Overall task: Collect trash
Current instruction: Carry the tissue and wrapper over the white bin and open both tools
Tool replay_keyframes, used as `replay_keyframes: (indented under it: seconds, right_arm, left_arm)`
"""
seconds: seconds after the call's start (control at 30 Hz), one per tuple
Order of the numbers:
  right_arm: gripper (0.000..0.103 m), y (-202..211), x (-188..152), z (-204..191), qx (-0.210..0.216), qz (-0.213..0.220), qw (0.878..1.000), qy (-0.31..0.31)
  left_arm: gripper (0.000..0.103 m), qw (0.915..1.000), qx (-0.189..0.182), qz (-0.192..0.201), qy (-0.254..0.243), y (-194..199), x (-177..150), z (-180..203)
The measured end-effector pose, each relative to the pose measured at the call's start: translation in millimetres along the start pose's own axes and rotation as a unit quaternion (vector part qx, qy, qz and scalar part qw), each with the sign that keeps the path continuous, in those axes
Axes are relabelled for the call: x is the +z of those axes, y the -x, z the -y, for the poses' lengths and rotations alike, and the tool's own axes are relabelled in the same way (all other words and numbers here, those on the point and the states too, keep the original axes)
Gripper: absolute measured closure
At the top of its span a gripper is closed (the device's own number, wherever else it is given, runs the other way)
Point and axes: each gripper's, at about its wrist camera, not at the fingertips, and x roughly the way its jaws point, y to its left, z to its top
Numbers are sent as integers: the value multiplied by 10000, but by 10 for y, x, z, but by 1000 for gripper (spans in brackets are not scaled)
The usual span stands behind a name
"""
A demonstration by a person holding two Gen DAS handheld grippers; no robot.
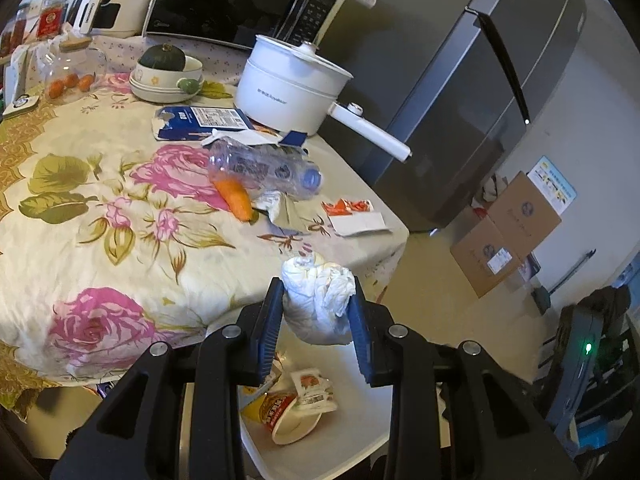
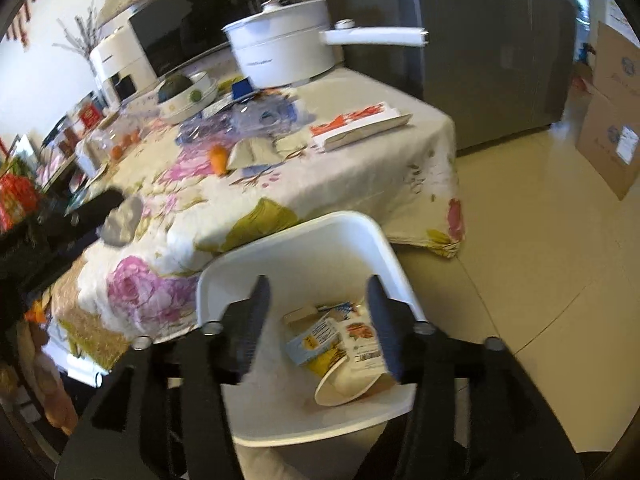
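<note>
My left gripper (image 1: 317,294) is shut on a crumpled white tissue wad (image 1: 320,300), held over the table's corner above the white bin (image 1: 360,392). In the right wrist view that wad (image 2: 122,220) shows at the left. My right gripper (image 2: 319,284) stands open and empty over the bin (image 2: 280,236), which holds a paper cup (image 2: 352,384) and packets (image 2: 316,340). On the floral tablecloth (image 1: 100,208) lie a crushed plastic bottle (image 1: 264,168), a carrot (image 1: 236,198), a flattened blue carton (image 1: 200,120), a grey wrapper (image 1: 282,210) and a red-and-white packet (image 1: 352,216).
A white pot (image 1: 288,88) with a long handle stands at the table's back, beside stacked bowls with a green squash (image 1: 164,58). A microwave (image 1: 240,0) is behind them. A grey fridge (image 1: 480,100) and cardboard boxes (image 1: 504,236) stand to the right on the tiled floor.
</note>
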Motion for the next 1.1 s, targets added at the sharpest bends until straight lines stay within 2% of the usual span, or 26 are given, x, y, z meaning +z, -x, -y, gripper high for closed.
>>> replay_keyframes:
  seconds: [0.03, 0.1, 0.17, 0.2, 0.3, 0.43, 0.53, 0.67, 0.7, 0.8, 0.87, 0.97, 1.1]
  right_arm:
    - [37, 14, 13, 15, -173, 98, 9998, -21]
    - [17, 70, 24, 44, -732, 454, 9963, -10]
    - [7, 129, 34, 50, -1306, 837, 9879, 43]
    - [7, 148, 43, 60, -1577, 988, 9825, 77]
    - [7, 136, 80, 147, -1949, 1057, 9751, 11]
    - [7, 90, 121, 257, -2027, 929, 9746, -196]
    - [7, 117, 129, 269, -2109, 1009, 9720, -216]
    - [7, 83, 135, 233, -2150, 992, 9714, -156]
    - [7, 62, 133, 228, -2142, 946, 9721, -152]
    - [7, 34, 137, 227, -2100, 872, 9736, -184]
    - [7, 15, 148, 218, -2094, 853, 9739, -192]
    - [7, -8, 162, 185, -2065, 815, 9749, -164]
    - [7, -15, 295, 110, -1916, 882, 9773, -172]
  left_arm:
    - [70, 10000, -7, -13, -20, -7, -8, 12]
    - [70, 9999, -47, -76, -57, -35, -24, 38]
    - [70, 9997, -100, -186, -101, -82, -54, 70]
    - [69, 9995, -123, -255, -128, -112, -79, 86]
    - [68, 9984, -206, -490, -180, -210, -151, 122]
    - [67, 9964, -237, -769, -280, -327, -266, 155]
    - [66, 9943, -234, -984, -341, -415, -350, 166]
    - [53, 9884, -117, -1446, -442, -590, -489, 155]
    - [46, 9870, -82, -1539, -450, -629, -519, 147]
    - [43, 9839, -2, -1728, -465, -703, -563, 110]
    - [34, 9839, 31, -1734, -423, -710, -549, 86]
    - [32, 9865, 104, -1589, -384, -673, -449, 35]
    - [32, 9914, 282, -1166, -522, -586, -105, 30]
